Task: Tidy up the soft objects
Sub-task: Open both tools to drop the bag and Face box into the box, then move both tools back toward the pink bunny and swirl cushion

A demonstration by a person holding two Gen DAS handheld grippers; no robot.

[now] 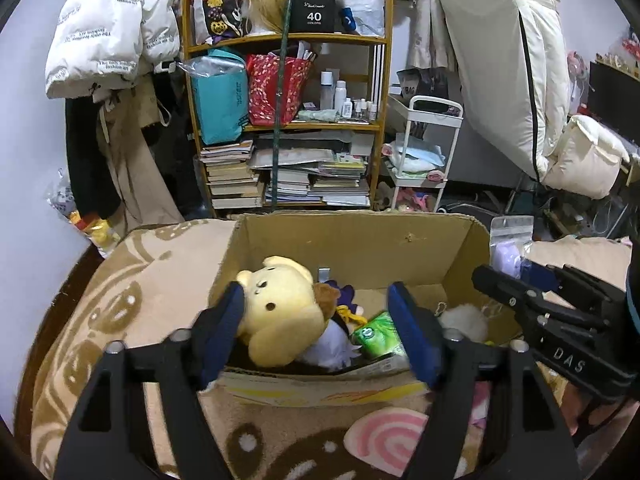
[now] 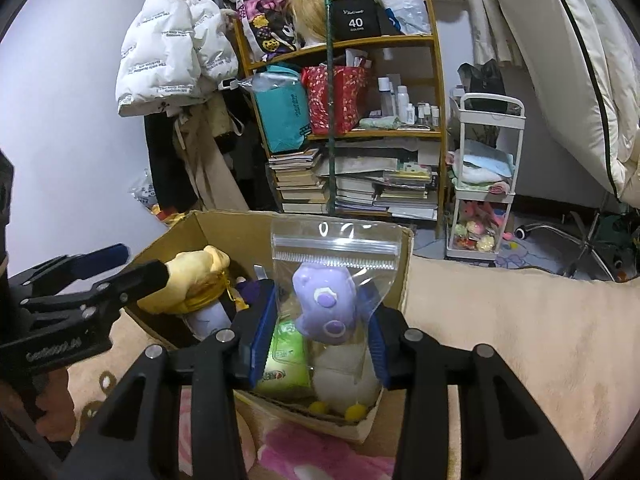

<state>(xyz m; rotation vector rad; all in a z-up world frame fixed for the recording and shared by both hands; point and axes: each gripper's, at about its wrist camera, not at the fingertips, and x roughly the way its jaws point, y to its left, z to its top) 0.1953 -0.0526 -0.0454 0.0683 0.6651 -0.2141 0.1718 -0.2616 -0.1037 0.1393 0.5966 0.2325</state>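
In the lower centre of the right wrist view, the right claw (image 2: 322,334) was closed on a clear zip bag (image 2: 336,264) holding a purple plush toy (image 2: 326,304), above the open cardboard box (image 2: 406,280). The left claw (image 1: 320,334) stood wide open with nothing between its blue pads (image 1: 412,336), low over the box's near wall. Inside the box lay a yellow bear plush (image 1: 280,312), a green tissue pack (image 1: 378,334) and a white fluffy ball (image 1: 464,320). The box rested on a patterned beige blanket (image 1: 132,304).
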